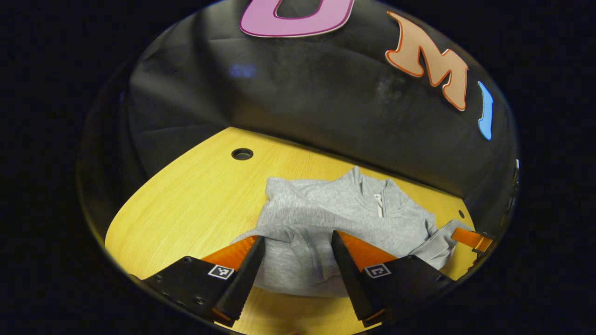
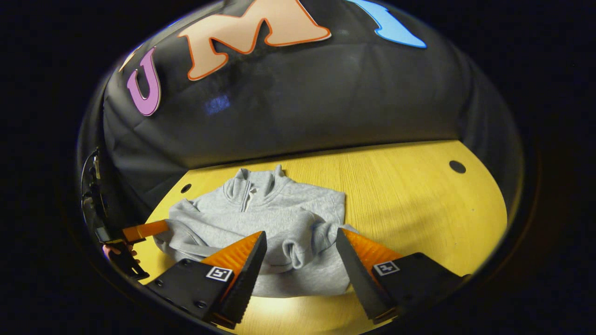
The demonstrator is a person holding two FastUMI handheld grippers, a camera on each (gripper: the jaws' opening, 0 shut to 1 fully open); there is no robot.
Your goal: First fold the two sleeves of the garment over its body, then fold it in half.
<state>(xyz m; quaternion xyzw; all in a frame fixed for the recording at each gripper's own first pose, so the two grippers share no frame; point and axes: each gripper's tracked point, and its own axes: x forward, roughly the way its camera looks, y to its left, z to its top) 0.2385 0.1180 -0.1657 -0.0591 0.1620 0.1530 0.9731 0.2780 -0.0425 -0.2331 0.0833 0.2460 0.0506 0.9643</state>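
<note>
A grey zip-neck sweater (image 1: 335, 209) lies on the yellow table (image 1: 195, 204), collar toward the far wall. In the left gripper view my left gripper (image 1: 298, 236) is open low over the sweater's near part, with grey cloth lying between its fingers. At the right edge, the right gripper (image 1: 472, 238) sits beside a bunched sleeve (image 1: 440, 244). In the right gripper view my right gripper (image 2: 301, 232) is open over the sweater (image 2: 270, 209), with a rolled sleeve cuff (image 2: 298, 249) between its fingers. The left gripper (image 2: 139, 230) touches the end of the other sleeve (image 2: 186, 232).
The table has round cable holes (image 1: 242, 154) (image 2: 457, 166) near its back edge. Bare wood extends left of the sweater in the left gripper view and right of it (image 2: 419, 195) in the right gripper view. A hand (image 2: 116, 251) holds the left gripper.
</note>
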